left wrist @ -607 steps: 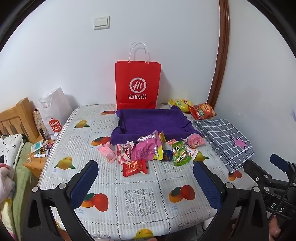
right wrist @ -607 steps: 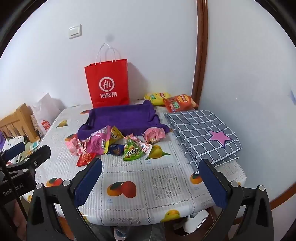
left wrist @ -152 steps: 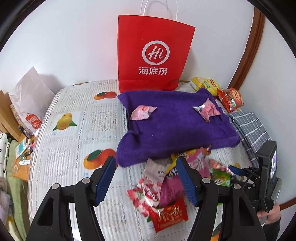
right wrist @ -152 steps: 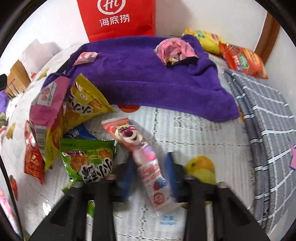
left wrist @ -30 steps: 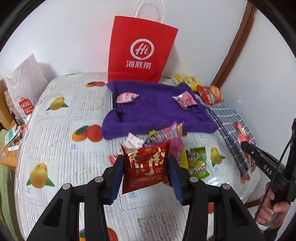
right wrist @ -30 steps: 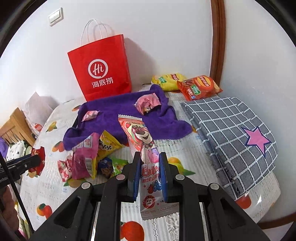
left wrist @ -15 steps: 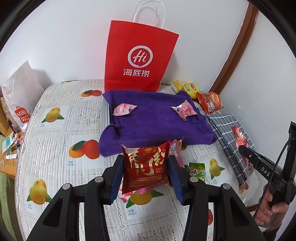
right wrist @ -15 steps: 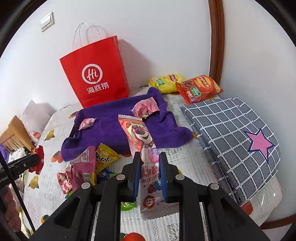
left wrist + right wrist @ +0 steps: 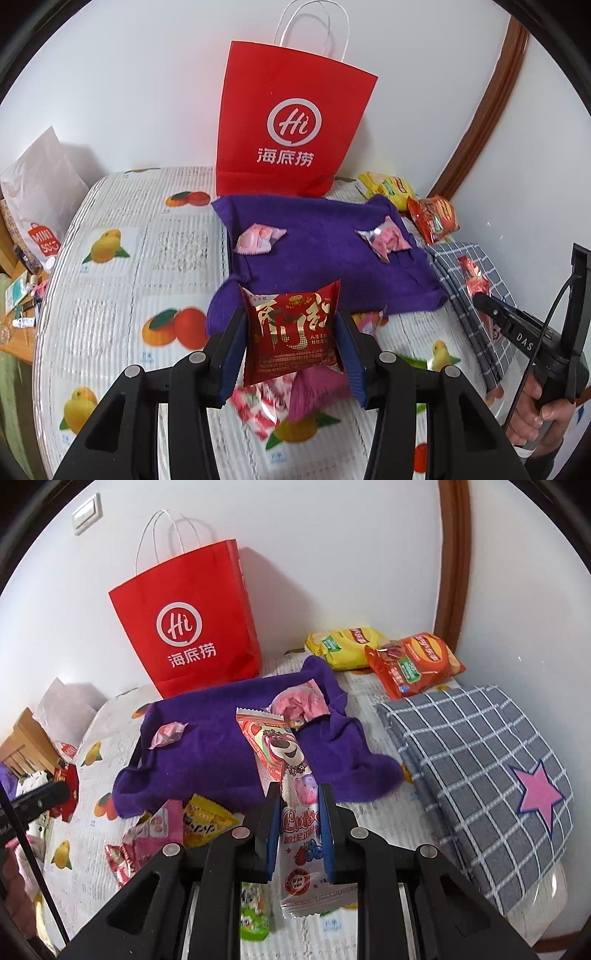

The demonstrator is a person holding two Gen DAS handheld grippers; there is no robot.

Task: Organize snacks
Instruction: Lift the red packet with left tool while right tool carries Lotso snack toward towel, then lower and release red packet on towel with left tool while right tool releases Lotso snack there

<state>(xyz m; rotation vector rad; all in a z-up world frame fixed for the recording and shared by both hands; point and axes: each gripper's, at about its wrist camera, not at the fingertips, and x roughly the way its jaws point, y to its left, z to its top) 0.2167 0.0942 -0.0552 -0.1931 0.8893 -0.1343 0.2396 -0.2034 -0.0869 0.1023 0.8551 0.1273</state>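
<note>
The red square snack packet (image 9: pixel 293 334) with gold characters sits low in the centre of the left wrist view, clamped by its two side edges between the blue pads of the left tool (image 9: pixel 291 354) and held above the tabletop (image 9: pixel 110 295). The tool's jaws are closed partway, only as wide as the packet.

In the right wrist view, the long strawberry-bear snack stick (image 9: pixel 291 794) runs from mid-frame down to the lower centre, pinched narrowly by the right tool (image 9: pixel 297 830), whose jaws are closed tight on the wrapper's middle.

Behind both held snacks lies the purple towel (image 9: pixel 325 251), spread in the middle of each frame. Two pink wrapped snacks rest on it: one (image 9: pixel 258 240) at its left side, another (image 9: pixel 386 238) at its right.

Loose snack packets (image 9: pixel 177 827) are heaped on the fruit-print cloth just in front of the towel's near edge.

A red paper bag (image 9: pixel 291 129) stands at the wall behind the towel. Yellow (image 9: pixel 343 646) and orange chip bags (image 9: pixel 413 664) lie to its right, near a grey checked cloth (image 9: pixel 480 753) with a pink star.
</note>
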